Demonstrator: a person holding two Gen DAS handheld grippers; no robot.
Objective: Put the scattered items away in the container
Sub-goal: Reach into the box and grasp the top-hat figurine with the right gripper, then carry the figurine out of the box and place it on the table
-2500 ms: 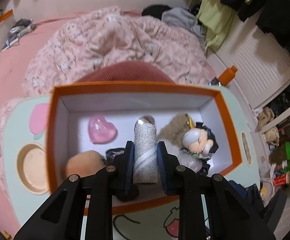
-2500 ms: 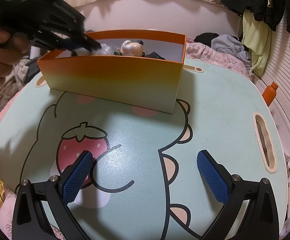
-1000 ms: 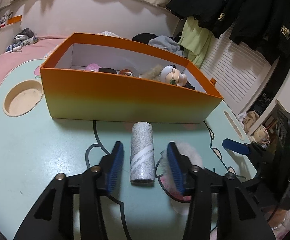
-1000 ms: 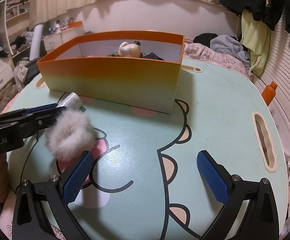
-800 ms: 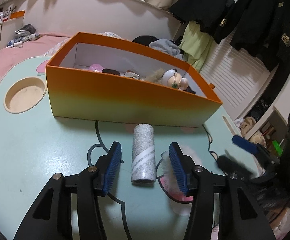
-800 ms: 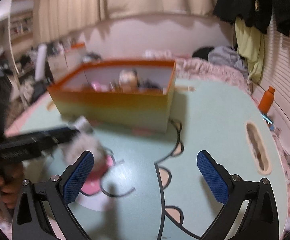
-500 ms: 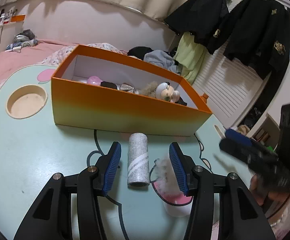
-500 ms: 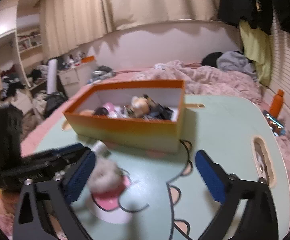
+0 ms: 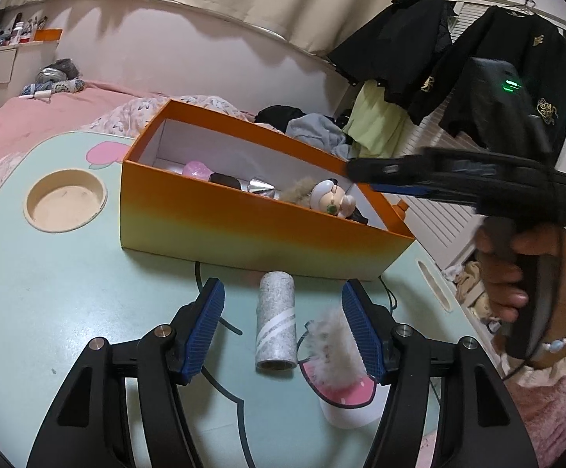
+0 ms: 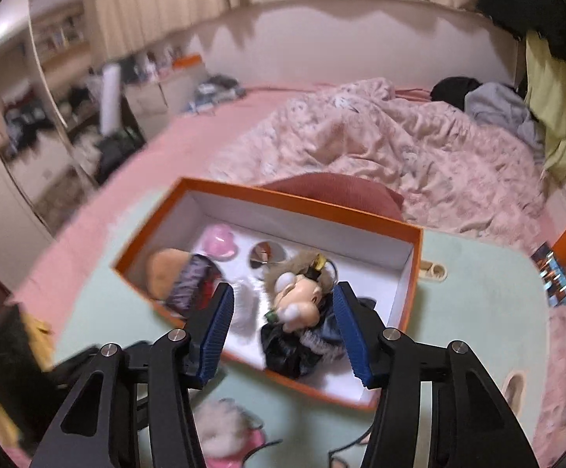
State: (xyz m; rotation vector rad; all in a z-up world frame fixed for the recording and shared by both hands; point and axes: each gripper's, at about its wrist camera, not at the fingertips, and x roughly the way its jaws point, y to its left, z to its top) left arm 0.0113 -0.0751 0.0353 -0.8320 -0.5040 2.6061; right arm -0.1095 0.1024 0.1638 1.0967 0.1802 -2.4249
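The left gripper (image 9: 283, 321), its jaws just widened, stands open astride the grey roll (image 9: 276, 330) lying on the table (image 9: 48, 292) near the orange box (image 9: 244, 234). Right gripper (image 10: 283, 331), just narrowing and empty, hangs over the box. Centre the roll, then close squarely; avoid the fluffy pompom (image 9: 331, 345) at right.

Box (image 9: 244, 230): I see it on the table (image 9: 48, 273), with the bed (image 10: 361, 144) behind it.
Roll (image 9: 276, 325): it lies on the table just in front of the box.
Fluffy ball (image 9: 331, 341): it sits right of the roll, near it.
Doll (image 10: 298, 296): it lies in the box, toward its right end.
Heart (image 10: 220, 241): in the box, toward the left.
Round dip (image 9: 65, 204): in the table, left of the box.
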